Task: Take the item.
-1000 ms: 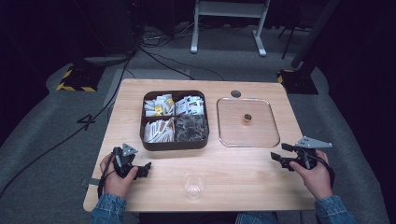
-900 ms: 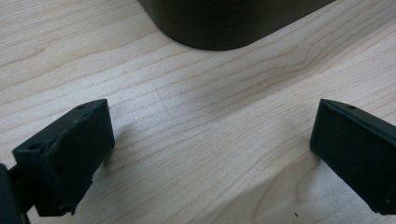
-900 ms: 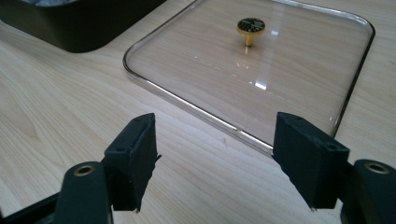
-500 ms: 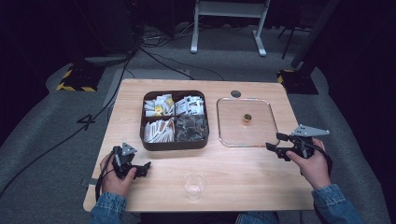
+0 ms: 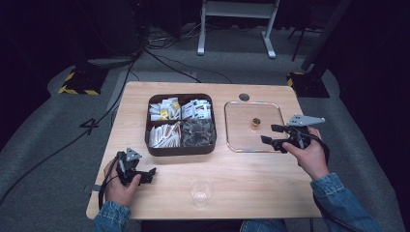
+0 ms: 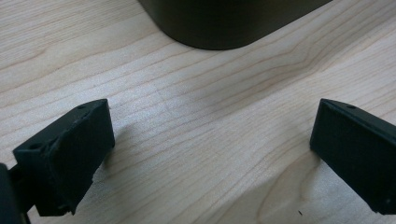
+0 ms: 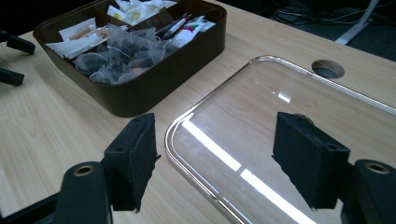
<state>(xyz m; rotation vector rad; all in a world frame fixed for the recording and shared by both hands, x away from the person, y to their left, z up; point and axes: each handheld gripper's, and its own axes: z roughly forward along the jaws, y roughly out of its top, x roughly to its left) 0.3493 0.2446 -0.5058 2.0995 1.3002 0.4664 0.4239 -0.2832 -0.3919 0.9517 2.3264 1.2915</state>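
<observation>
- Right gripper point(image 5: 270, 134): right of centre in the high view, over the near right edge of the clear lid point(image 5: 254, 126). Jaws wide apart, empty.
- Clear lid lies flat on the table point(image 5: 241, 188), just right of the brown box point(image 5: 181, 123); small brass knob point(image 5: 256, 122) at its middle, probably partly hidden behind the right jaw in the right gripper view.
- Left gripper point(image 5: 147, 174): lower left, low over bare wood near the box's front corner. Jaws wide apart, holding nothing.
- Clear cup point(image 5: 200, 192) at bottom centre.
</observation>
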